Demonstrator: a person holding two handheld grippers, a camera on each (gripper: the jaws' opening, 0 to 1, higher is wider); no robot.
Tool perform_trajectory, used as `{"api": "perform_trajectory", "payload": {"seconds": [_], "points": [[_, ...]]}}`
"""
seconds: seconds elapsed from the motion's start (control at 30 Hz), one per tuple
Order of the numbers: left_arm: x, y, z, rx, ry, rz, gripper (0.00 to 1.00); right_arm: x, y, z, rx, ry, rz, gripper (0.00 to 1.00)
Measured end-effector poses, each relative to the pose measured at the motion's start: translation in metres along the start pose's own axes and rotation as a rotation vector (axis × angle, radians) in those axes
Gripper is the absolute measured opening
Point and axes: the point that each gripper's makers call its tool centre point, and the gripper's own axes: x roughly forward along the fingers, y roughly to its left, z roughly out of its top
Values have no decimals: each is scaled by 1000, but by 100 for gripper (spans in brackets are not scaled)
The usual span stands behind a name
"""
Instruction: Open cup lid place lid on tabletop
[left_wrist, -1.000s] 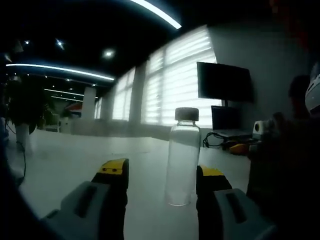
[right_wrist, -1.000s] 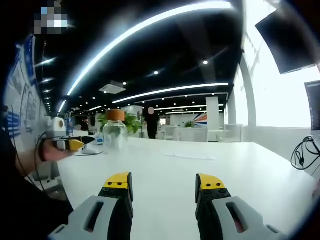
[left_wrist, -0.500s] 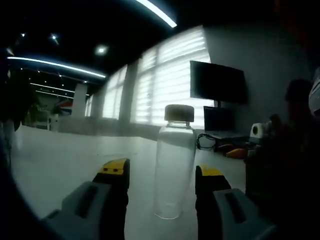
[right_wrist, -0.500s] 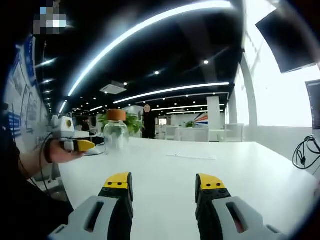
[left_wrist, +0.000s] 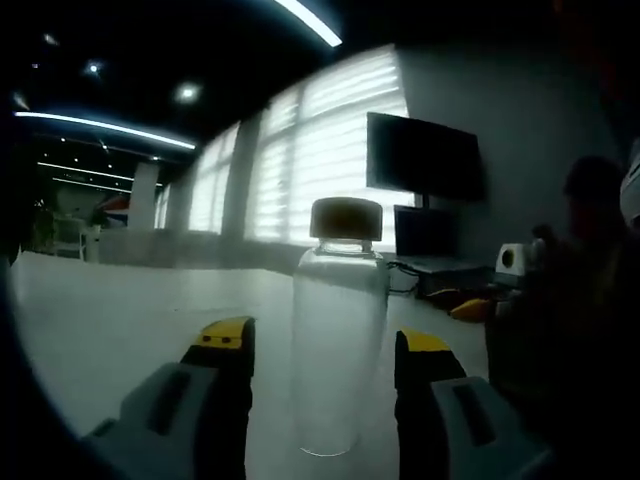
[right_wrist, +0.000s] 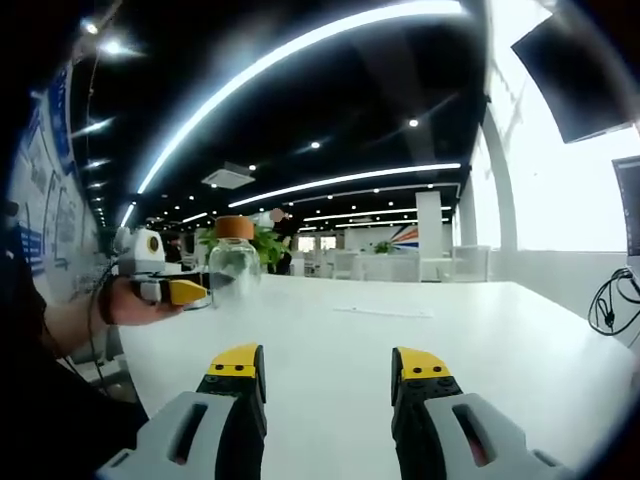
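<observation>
Centre the cup (left_wrist: 338, 350) between your left claw's (left_wrist: 325, 350) spread jaws, then clamp low; right claw (right_wrist: 327, 368) waits apart.

No legible text, labels or numbers anywhere.

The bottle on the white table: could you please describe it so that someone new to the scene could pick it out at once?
Start at the big white table. Toward its near-left side, the left claw reaches in from a person's hand, and the bottle stands upright just ahead of it. It is a clear glass bottle with a brown, cork-coloured lid, the one tall see-through thing on the table.
</observation>
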Motion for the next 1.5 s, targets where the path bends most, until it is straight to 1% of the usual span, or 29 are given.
{"api": "perform_trajectory", "payload": {"seconds": [0.07,0.1,0.27,0.47,0.7,0.9,1.1,1.17,1.23,1.37,1.43,1.5], "points": [[4,-2,-2,-3,5,-9,52,0,0,0,2,-1,0,45],[6,-2,-2,-18,3,-16,52,0,0,0,1,-1,0,45],[14,0,-6,-27,6,-16,52,1,-1,-2,6,5,-2,45],[28,-7,-10,-11,20,-51,51,3,0,-5,9,10,2,45],[38,-13,-10,-17,12,-69,51,4,0,-6,10,14,3,45],[40,-14,-9,-9,0,-70,49,4,-1,-7,12,15,3,45],[43,-14,-10,30,-18,-62,48,5,-1,-9,13,19,5,45],[44,-14,-9,23,-22,-62,48,5,-1,-9,14,19,5,45],[45,-13,-10,27,-20,-63,49,5,-1,-9,15,18,5,45],[48,-13,-14,66,3,-60,49,6,1,-10,18,19,10,45],[48,-8,-13,66,4,-59,48,6,1,-10,17,18,12,45],[48,-7,-14,57,3,-61,48,7,2,-9,19,17,14,45]]}}
